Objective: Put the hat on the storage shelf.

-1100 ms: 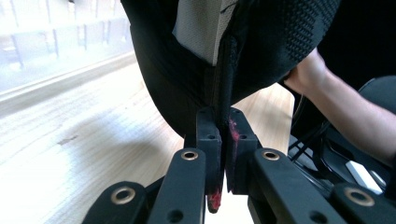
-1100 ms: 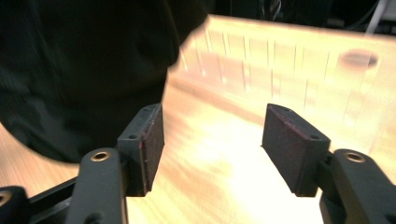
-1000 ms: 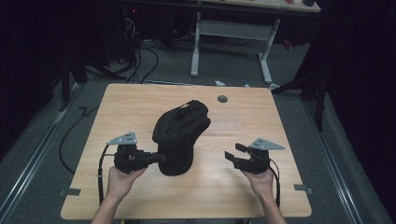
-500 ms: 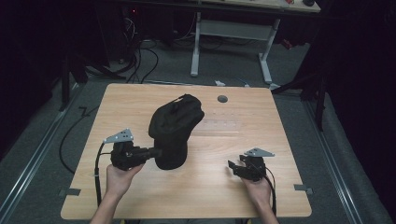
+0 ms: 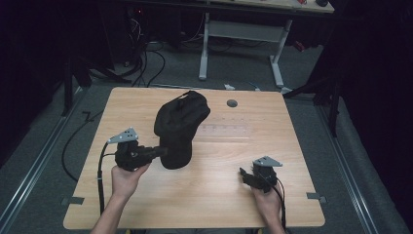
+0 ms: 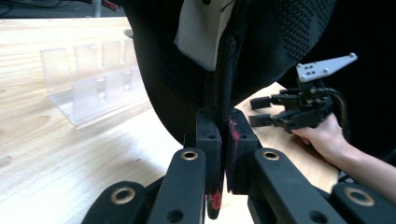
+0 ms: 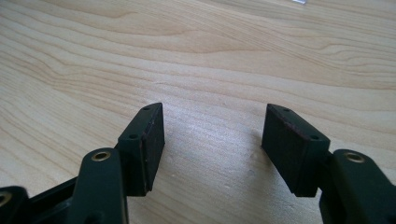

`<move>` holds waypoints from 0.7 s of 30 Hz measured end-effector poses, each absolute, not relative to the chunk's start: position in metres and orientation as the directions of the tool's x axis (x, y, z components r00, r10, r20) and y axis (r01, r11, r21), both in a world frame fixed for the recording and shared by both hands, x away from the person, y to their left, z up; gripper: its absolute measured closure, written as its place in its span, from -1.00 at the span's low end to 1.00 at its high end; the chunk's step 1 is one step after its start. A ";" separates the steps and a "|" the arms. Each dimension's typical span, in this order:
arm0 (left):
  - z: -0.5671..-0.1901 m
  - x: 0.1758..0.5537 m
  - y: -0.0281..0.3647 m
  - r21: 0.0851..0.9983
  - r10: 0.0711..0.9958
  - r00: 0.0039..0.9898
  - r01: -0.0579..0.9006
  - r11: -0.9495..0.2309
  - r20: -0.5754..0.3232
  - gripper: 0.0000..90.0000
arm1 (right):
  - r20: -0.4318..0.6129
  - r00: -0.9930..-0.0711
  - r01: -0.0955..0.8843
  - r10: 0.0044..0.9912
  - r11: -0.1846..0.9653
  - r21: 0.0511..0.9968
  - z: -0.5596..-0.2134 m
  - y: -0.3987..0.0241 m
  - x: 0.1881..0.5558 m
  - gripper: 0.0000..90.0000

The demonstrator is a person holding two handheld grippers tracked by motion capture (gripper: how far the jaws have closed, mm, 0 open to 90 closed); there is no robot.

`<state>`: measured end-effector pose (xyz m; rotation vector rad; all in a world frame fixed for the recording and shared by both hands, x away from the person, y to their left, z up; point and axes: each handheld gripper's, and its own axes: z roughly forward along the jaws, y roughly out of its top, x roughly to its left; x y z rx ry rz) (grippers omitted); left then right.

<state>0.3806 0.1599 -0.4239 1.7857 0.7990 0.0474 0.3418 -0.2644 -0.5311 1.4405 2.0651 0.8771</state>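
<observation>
At the lower left of the high view, the left gripper is being held in a hand over the wooden table, its jaws being pressed together on the lower edge of a black cap. The cap is being lifted off the table near the centre of the frame, its crown tilted toward the upper right. In the left gripper view, the cap's fabric is being pinched between the two jaws, and a pale label is being shown inside it at the top. A clear plastic rack is lying on the table just right of the cap. At the lower right of the high view, the right gripper is being held low over the table, well apart from the cap. In the right gripper view, its jaws are being kept spread wide above bare wood, with nothing between them.
</observation>
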 end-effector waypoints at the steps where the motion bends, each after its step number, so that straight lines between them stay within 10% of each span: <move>1: -0.423 0.382 0.160 0.860 0.540 0.768 0.489 -0.144 -0.346 0.92 | -0.023 -0.340 0.638 0.940 0.248 0.729 -0.531 -0.264 0.342 -0.15; 21: -0.397 0.410 0.166 0.891 0.607 0.739 0.442 -0.106 -0.294 0.92 | -0.025 -0.348 0.635 0.937 0.256 0.729 -0.531 -0.264 0.342 -0.18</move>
